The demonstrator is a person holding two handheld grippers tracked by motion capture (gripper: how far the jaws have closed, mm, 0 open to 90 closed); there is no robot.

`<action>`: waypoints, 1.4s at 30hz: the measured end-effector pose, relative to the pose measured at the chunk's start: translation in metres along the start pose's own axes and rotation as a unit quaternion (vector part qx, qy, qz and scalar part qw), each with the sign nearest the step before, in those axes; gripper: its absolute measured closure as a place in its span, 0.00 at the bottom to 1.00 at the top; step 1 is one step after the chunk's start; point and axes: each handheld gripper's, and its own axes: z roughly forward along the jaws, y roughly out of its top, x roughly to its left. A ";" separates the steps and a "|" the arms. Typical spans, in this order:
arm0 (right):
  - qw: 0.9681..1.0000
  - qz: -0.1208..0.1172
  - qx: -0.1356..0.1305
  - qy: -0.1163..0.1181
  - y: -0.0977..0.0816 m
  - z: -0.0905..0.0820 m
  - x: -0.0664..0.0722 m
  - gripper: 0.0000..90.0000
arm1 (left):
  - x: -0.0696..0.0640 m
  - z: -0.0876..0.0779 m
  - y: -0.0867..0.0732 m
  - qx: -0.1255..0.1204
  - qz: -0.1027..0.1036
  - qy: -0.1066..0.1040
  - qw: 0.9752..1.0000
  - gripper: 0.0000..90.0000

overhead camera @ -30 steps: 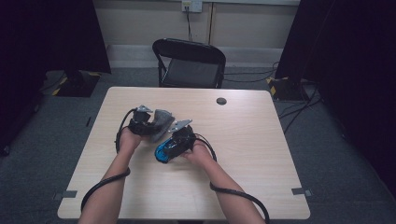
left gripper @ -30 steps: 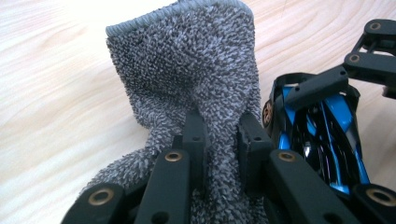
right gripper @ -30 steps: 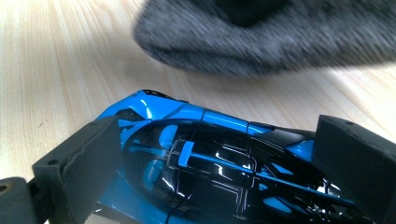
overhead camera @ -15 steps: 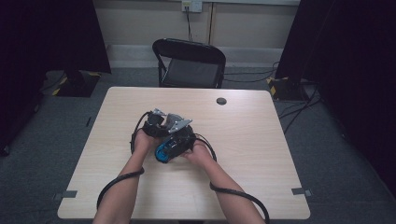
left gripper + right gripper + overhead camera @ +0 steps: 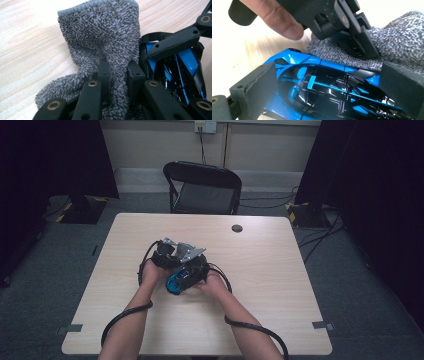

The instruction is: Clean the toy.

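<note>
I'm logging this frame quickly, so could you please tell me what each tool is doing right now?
Left tool: closed on the grey cloth.
Right tool: closed on the blue toy car.

Both claws crowd together at the centre of the surface (image 5: 280, 320), with a grey cloth (image 5: 100, 42) and blue toy car (image 5: 176, 281) between them. Bare wood lies open all around. A small dark disc (image 5: 237, 228) sits at one o'clock.

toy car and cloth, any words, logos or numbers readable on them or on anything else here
None can be read.
Toy car: blue and black panels, no lettering seen.
Cloth: plain grey, no label seen.
Wall socket: too small to tell.
</note>
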 end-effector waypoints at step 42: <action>1.000 -0.002 0.003 0.001 0.001 0.000 0.000 0.02 | 0.003 -0.055 -0.053 0.012 -0.029 0.008 0.999 0.85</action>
